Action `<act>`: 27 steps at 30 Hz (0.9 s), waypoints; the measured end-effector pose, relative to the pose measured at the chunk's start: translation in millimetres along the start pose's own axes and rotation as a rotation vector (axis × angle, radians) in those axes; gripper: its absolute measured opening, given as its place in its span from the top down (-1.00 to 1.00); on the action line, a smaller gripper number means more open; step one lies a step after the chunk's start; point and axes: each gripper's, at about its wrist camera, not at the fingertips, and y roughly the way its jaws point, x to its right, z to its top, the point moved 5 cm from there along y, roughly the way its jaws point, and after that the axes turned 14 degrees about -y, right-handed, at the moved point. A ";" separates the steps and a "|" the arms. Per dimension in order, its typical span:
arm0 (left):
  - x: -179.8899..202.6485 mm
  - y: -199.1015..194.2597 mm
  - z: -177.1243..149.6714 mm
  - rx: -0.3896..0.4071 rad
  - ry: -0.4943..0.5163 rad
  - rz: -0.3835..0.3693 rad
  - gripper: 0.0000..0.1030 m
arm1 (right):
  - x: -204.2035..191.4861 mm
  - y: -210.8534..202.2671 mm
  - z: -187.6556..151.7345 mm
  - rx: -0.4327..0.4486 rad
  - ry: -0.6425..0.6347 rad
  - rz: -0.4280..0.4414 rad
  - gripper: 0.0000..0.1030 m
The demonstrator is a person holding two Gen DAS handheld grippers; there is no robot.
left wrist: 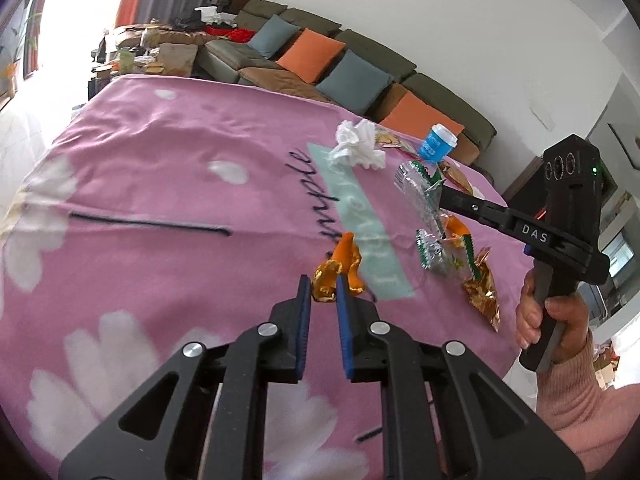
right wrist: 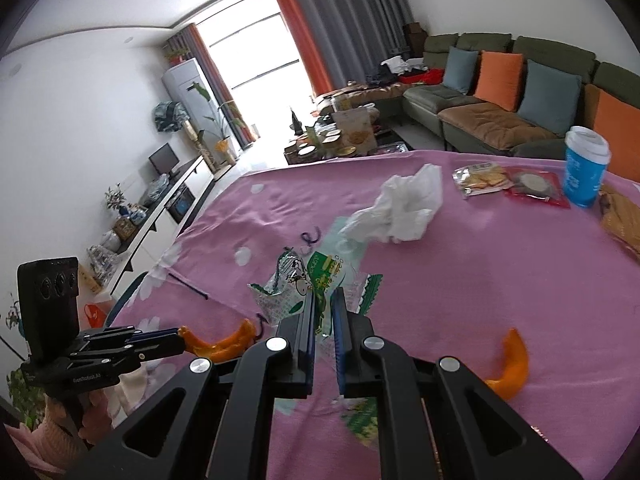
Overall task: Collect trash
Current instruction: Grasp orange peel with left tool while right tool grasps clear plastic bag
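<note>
Landmark: crumpled tissue (right wrist: 400, 210) on the pink floral blanket (left wrist: 160, 168). Near-left of it, left gripper (left wrist: 320, 286) was clamped on an orange-gold wrapper (left wrist: 340, 268). Just nearer than tissue, right gripper (right wrist: 322, 312) pinched a clear green-print wrapper (right wrist: 304, 284), lifted. Left to do (prob. most): tissue, gold wrapper (left wrist: 482, 288) nearer-right, blue cup (right wrist: 584, 168) & snack packs (right wrist: 482, 178) to the right. No bin in view.

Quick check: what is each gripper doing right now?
Left gripper: shut on crinkled orange-gold foil wrapper.
Right gripper: shut on clear green-printed plastic wrapper.
</note>
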 end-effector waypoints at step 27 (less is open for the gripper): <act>-24.8 -17.6 -9.2 0.021 -0.046 0.042 0.71 | -57.6 24.8 9.3 -0.018 -0.068 0.124 0.86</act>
